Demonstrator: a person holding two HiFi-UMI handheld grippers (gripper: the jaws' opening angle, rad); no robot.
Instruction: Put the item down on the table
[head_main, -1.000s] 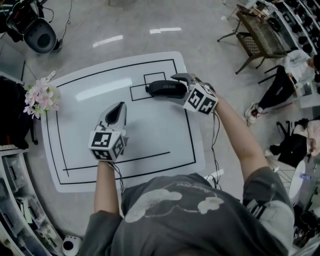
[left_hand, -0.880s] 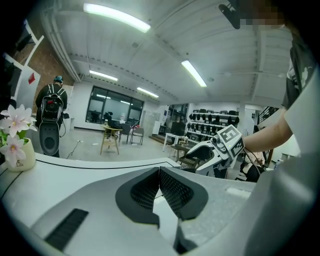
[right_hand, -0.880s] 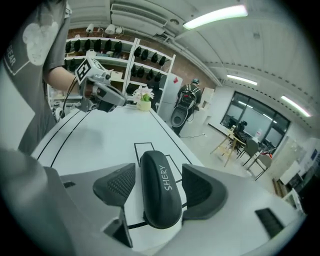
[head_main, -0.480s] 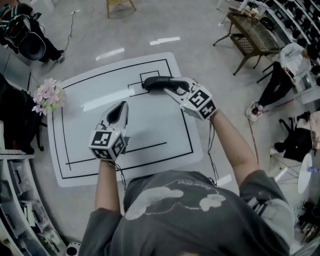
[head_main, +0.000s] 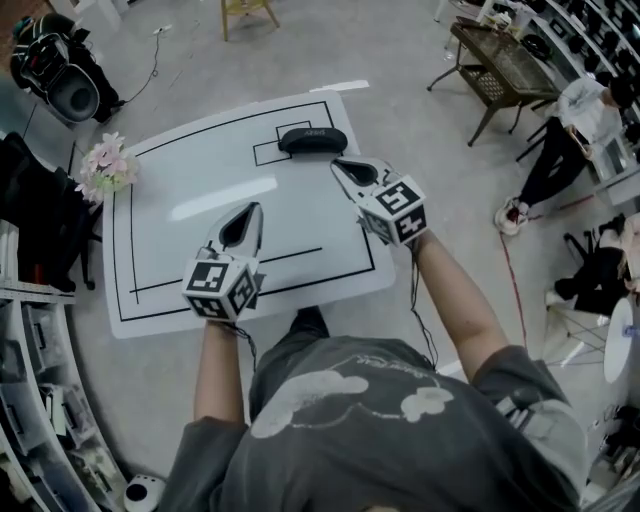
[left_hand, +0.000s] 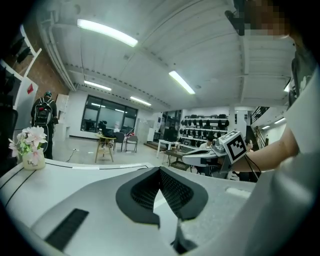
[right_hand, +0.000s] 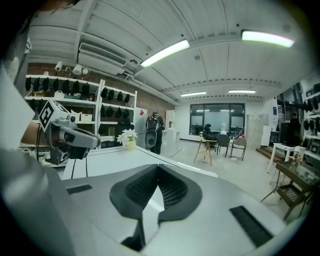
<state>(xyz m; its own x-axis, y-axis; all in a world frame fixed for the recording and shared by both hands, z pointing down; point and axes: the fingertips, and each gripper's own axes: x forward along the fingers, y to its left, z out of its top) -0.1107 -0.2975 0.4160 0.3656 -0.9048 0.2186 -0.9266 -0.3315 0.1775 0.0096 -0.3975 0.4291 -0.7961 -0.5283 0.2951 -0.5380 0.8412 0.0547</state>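
white table (head_main: 300, 225), black case (head_main: 312, 140) at far edge, flower vase (head_main: 105, 170) at corner

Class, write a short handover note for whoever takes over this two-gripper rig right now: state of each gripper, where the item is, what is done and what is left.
Left gripper: shut, empty, over the near half of the white table with black lines.
Right gripper: shut, empty, just on the near side of the item, not touching it.
Black oblong case: lies flat on the table's far part, across the small marked rectangle, clear of both grippers.
Done: the case is down on the table and released.
Left: nothing for the placing itself; probably just keep both grippers clear of the case.
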